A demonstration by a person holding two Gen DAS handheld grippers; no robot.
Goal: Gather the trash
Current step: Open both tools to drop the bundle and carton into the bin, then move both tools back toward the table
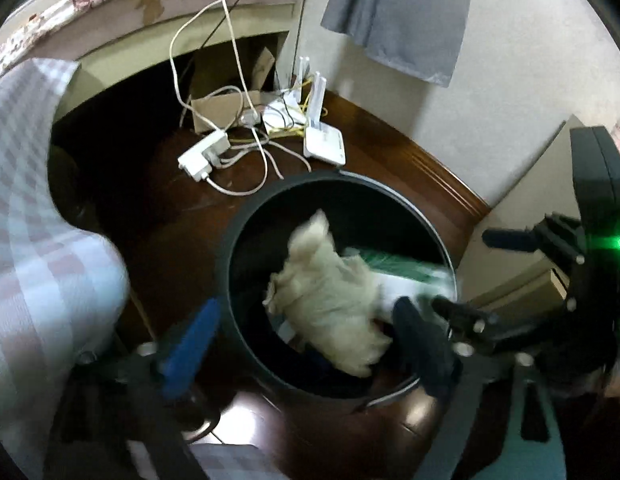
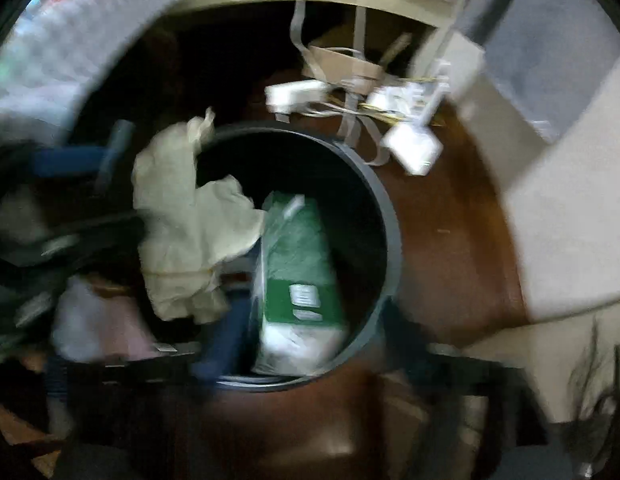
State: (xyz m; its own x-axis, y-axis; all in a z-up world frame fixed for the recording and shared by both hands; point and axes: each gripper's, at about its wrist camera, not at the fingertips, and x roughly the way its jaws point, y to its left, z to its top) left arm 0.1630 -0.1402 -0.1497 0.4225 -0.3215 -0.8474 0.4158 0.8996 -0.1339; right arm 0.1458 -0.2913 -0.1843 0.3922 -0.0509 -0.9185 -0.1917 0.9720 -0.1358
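No readable writing from either of my cameras.

The green-and-white packet [image 2: 300,276] in the dark bin [image 2: 391,240] below me carries a pale label panel, but motion blur smears its print; the white router [image 1: 323,144] on the floor shows no legible marking either.

— We can't read the label on the green packet [image 2: 300,276]; the right wrist view smears it.
— And we lose the bin's [image 1: 246,216] bottom under the pale rag [image 1: 329,280].
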